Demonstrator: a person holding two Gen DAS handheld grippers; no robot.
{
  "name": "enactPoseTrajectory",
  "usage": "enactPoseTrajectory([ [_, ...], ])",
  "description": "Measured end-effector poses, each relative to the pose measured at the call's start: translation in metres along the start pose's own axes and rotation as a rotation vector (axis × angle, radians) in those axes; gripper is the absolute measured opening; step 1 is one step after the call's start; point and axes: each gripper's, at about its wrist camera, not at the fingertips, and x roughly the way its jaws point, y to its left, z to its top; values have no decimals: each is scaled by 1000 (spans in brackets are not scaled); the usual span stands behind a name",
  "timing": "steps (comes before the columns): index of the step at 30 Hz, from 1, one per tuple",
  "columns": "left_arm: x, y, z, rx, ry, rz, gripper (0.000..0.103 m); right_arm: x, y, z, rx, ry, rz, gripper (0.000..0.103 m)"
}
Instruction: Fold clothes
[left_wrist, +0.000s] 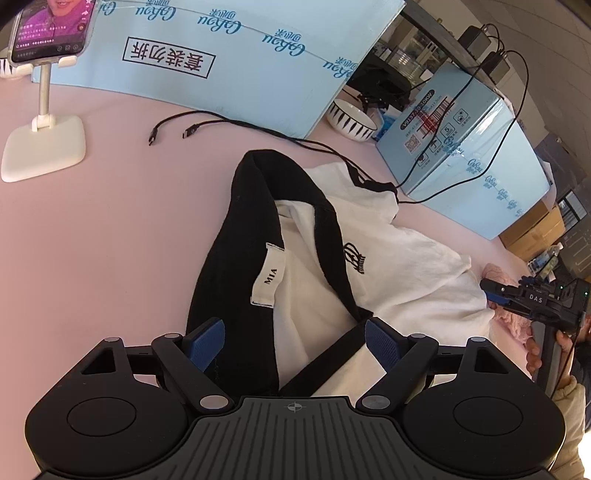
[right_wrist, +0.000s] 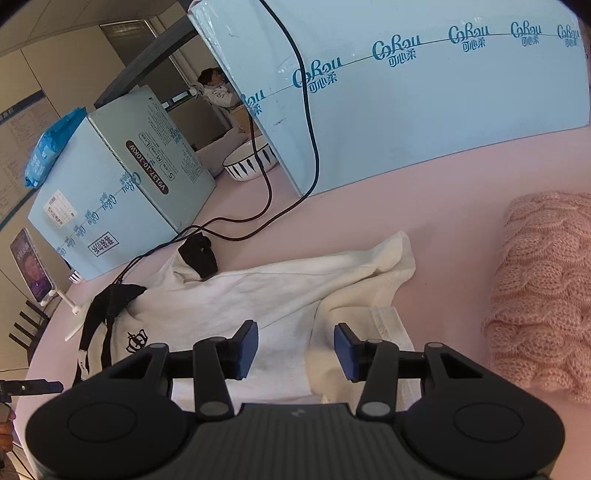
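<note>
left gripper (left_wrist: 294, 343) agape over white shirt (left_wrist: 399, 258)

Pink knit sweater (right_wrist: 543, 288) cut off at the right edge; phone (left_wrist: 51, 29) cropped at the top.

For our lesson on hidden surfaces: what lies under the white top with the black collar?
Around the white top, pink tabletop shows, and black cables reach its far edge. What lies beneath the cloth is covered.

Left gripper (left_wrist: 293, 341) angled down, jaws spread wide, pads not pressing on anything. Right gripper (right_wrist: 295, 350) also tilted down, jaws abt halfway apart, nothing pinched; a hand (left_wrist: 543, 350) grips its handle.
</note>
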Motion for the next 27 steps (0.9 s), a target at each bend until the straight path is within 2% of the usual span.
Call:
enactPoseTrajectory([
  [3, 1, -1, -2, -3, 20, -15, 86, 12, -1, -4, -3, 103, 47, 52],
  [7, 4, -5, -5, -2, 38, -10, 86, 18, 7, -8, -29, 152, 83, 52],
  [9, 5, -7, -6, -16, 66, -18, 86, 17, 16, -9, -68, 204, 109, 52],
  [13, 4, -13, -11, -8, 98, -47, 86, 13, 30, -15, -163, 258, 90, 54],
  [15, 2, -17, -12, 9, 98, -46, 86, 16, 25, -16, -139, 241, 98, 53],
  [17, 1, -20, -12, 17, 95, -46, 86, 16, 23, -17, -119, 205, 79, 47],
  [19, 1, -21, -11, 10, 91, -49, 86, 13, 21, -19, -102, 153, 37, 5],
  [23, 4, -23, -12, 7, 102, -58, 86, -10, 27, -32, -127, 92, -23, 4],
  [25, 7, -24, -11, 6, 122, -64, 86, -31, 29, -41, -73, 71, -18, 4],
  [27, 10, -25, -9, 1, 138, -74, 86, -47, 33, -50, -71, 52, -44, 4],
])
